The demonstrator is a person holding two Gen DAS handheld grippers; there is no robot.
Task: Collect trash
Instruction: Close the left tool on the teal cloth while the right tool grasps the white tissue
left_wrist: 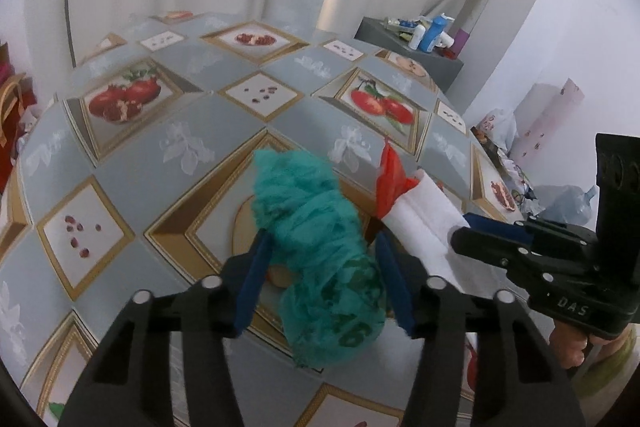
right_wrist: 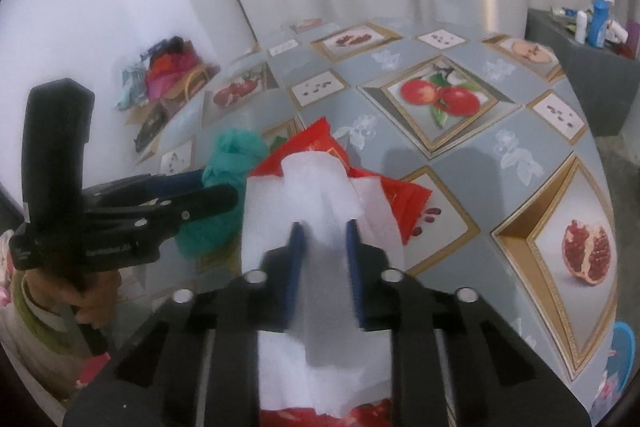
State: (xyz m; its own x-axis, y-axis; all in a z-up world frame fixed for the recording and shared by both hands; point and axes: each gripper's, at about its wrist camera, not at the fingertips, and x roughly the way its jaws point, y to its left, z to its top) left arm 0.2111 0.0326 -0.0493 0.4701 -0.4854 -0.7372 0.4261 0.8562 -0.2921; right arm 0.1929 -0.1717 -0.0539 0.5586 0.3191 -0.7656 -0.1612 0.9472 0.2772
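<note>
A crumpled teal plastic bag (left_wrist: 320, 259), thin and wrinkled with dark green print on its rounded lower end, is seen in the left wrist view lying between the blue-padded fingers (left_wrist: 252, 283) of the left gripper (left_wrist: 322, 247); the jaws stand half closed about the bundle with both pads against its flanks, so it appears gripped. At about two o'clock from it a soft white paper tissue (left_wrist: 420, 215), folded into a loose roll, lies against a glossy red foil wrapper (left_wrist: 388, 179). In the right wrist view the right gripper (right_wrist: 322, 227) is closed narrowly on a pinched fold of the white paper tissue (right_wrist: 316, 183), which drapes in limp sheets over the red foil wrapper (right_wrist: 404, 199). The teal plastic bag (right_wrist: 224, 179) lies at about nine o'clock from the tissue, with the left gripper (right_wrist: 216, 191) around it. All the trash rests on a table (right_wrist: 472, 163) covered with a smooth oilcloth printed with framed pomegranates and scattered seeds on grey diamonds.
</note>
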